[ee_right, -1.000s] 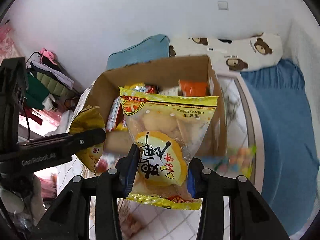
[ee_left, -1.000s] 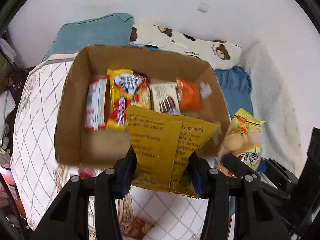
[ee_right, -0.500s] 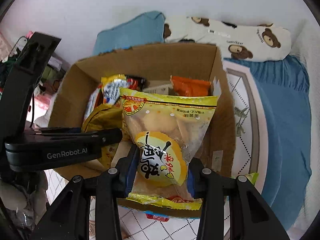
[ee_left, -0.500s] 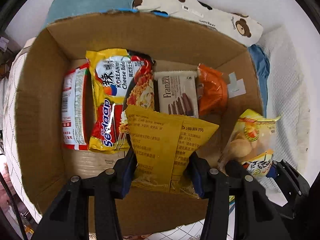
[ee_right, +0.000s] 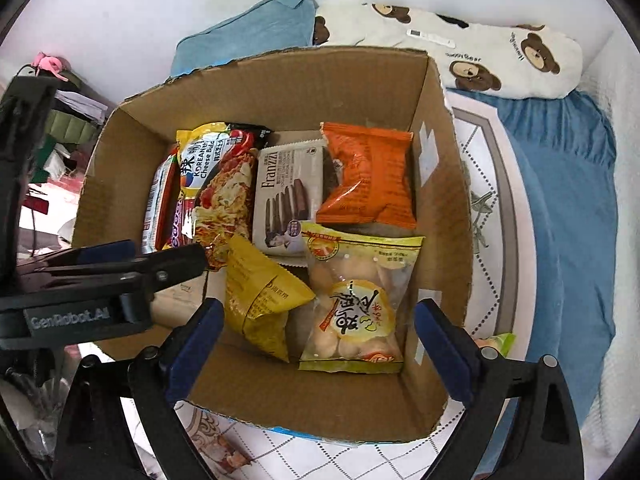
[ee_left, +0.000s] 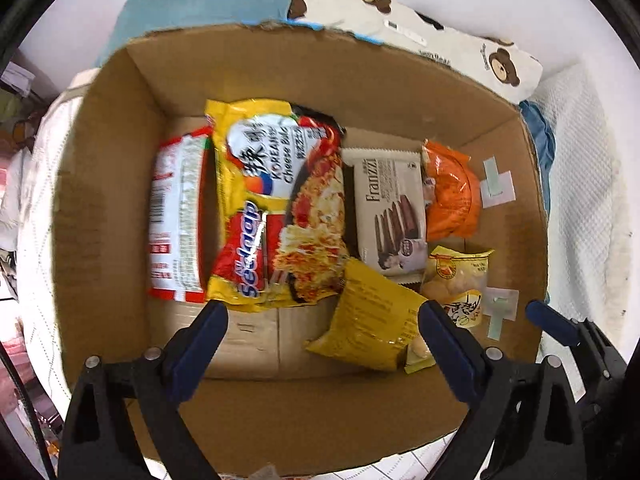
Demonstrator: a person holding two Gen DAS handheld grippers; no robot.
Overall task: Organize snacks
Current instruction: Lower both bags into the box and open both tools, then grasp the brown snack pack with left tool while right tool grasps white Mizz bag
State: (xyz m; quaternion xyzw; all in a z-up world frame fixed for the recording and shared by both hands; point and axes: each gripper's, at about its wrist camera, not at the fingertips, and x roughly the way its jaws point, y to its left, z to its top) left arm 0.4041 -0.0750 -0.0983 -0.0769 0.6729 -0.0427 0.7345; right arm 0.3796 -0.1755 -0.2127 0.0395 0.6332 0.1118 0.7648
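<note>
1. Cardboard box sits on a patterned bed cover, open at the top, both cameras looking steeply down into it. It is the collecting point for the snacks.

2. Back row in the box, left to right: a red-and-white packet on edge, a yellow noodle pack leaning on it, a grey wafer pack, an orange pack against the right wall.

3. Front row: a plain yellow pouch and a clear bag of round pastries lie on the box floor, side by side and touching or nearly so.

4. Left gripper: jaws have just been opening and now stand wide. The yellow pouch lies in the gap, close to the right finger, but neither pad presses on it. Released.

5. Right gripper: jaws have just been opening, now wide. The pastry bag lies between the fingers, clear of both pads. Released.

6. Step in hand, as I judge it: the drop-off of these two packs, now finished.

7. Next move calls for lifting both grippers straight up and clear of the box walls, without snagging either pack, then reaching for what is left outside. A green-edged packet shows on the bed just beyond the right wall; likely the next pick.
</note>
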